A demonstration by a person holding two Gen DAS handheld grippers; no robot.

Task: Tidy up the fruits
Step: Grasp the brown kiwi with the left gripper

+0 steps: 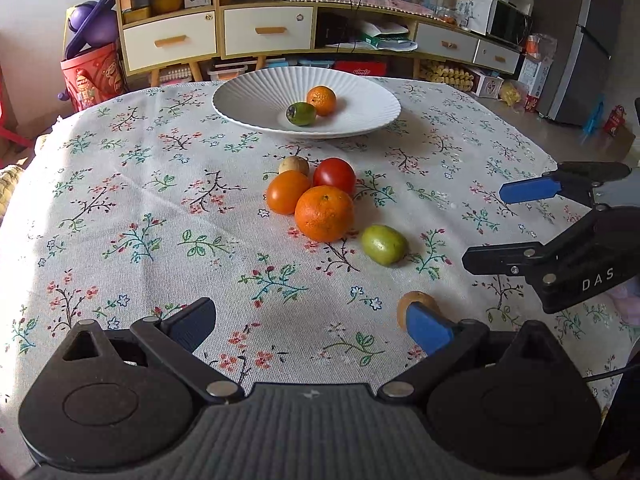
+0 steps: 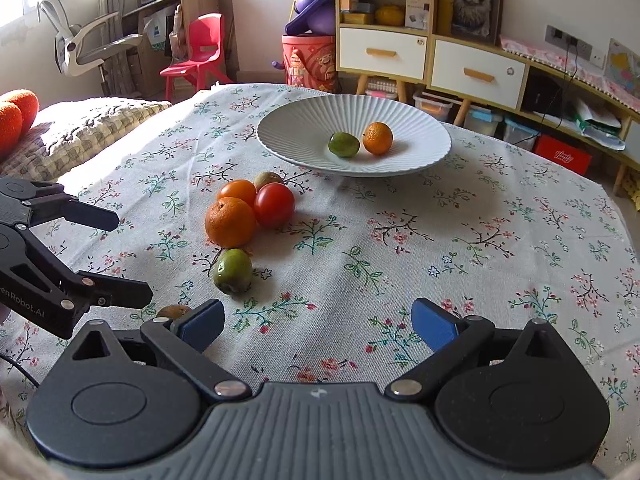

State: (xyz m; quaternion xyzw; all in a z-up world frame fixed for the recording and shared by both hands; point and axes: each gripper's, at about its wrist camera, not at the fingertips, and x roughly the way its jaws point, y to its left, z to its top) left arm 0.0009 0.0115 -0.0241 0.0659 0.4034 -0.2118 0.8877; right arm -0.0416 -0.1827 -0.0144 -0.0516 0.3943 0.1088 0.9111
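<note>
A white ribbed plate (image 1: 248,92) (image 2: 296,132) at the table's far side holds a green fruit (image 1: 301,113) (image 2: 343,144) and a small orange (image 1: 321,100) (image 2: 377,138). In front of it lies a cluster: a big orange (image 1: 324,213) (image 2: 230,222), a red tomato (image 1: 334,176) (image 2: 274,205), an orange tomato (image 1: 286,192) (image 2: 237,192) and a brownish fruit (image 1: 293,165) (image 2: 268,178). A green fruit (image 1: 384,245) (image 2: 232,271) lies nearer. A brown fruit (image 1: 416,303) (image 2: 173,311) sits by a fingertip. My left gripper (image 1: 312,326) (image 2: 134,258) is open and empty. My right gripper (image 2: 318,326) (image 1: 500,226) is open and empty.
The table wears a floral cloth (image 1: 160,208) (image 2: 480,240). Cabinets with drawers (image 1: 264,32) (image 2: 476,72) stand behind it. A cushion (image 2: 92,124) lies at the table's left edge, and a red chair (image 2: 200,52) and red bucket (image 1: 94,76) stand on the floor.
</note>
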